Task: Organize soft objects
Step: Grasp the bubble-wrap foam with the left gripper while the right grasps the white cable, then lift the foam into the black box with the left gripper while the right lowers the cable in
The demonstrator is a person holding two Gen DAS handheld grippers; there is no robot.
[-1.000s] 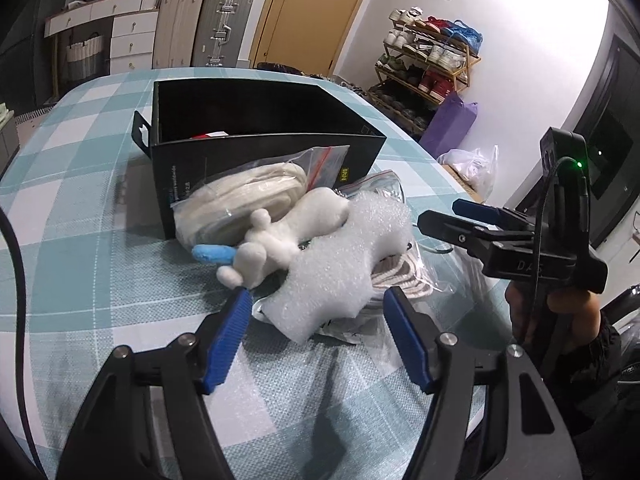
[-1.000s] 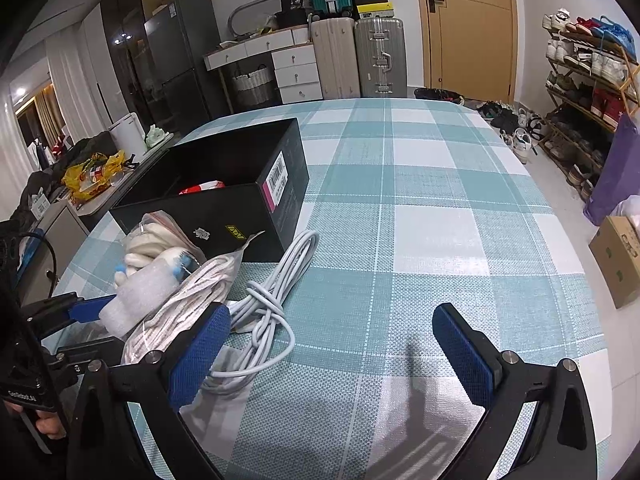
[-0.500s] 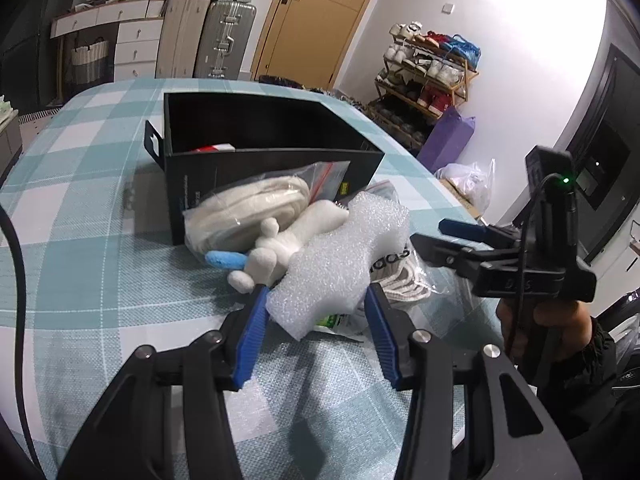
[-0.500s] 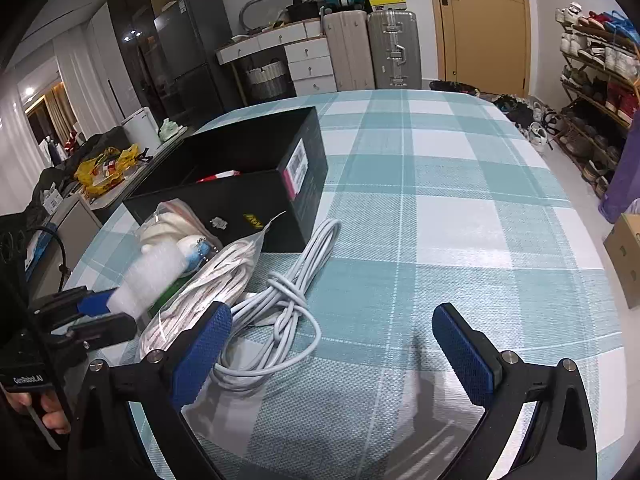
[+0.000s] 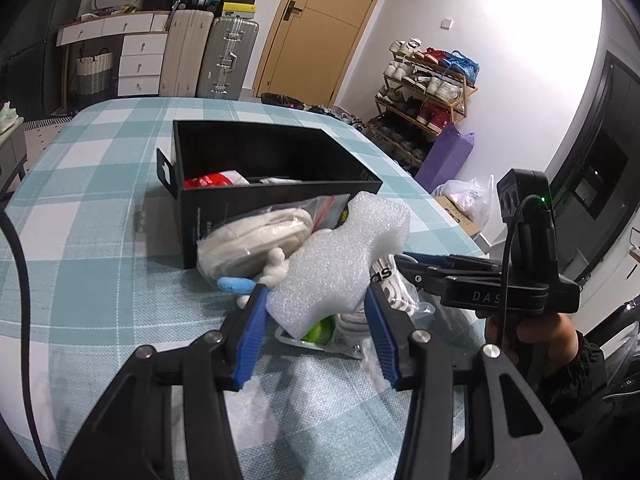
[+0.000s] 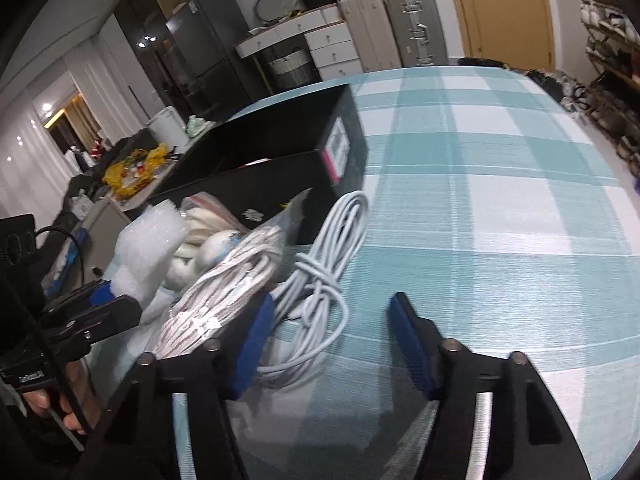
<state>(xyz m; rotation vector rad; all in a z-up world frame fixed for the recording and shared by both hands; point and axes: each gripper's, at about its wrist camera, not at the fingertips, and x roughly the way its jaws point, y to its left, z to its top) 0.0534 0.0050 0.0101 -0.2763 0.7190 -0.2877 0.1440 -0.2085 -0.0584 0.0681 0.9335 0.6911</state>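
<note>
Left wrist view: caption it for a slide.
Left gripper clamps white foam piece before the open black box.

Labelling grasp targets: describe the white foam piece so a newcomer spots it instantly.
Find the open black box on the checked tablecloth. In the pile at its near wall, the foam piece sits clamped in the left tongs. Unlike the bagged ropes beside it, it is unwrapped, bubbly-textured and blocky.

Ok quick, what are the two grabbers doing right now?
Left gripper: closed on the white foam piece.
Right gripper: jaws closing, pads touching nothing yet, white cable bundle just ahead.
</note>
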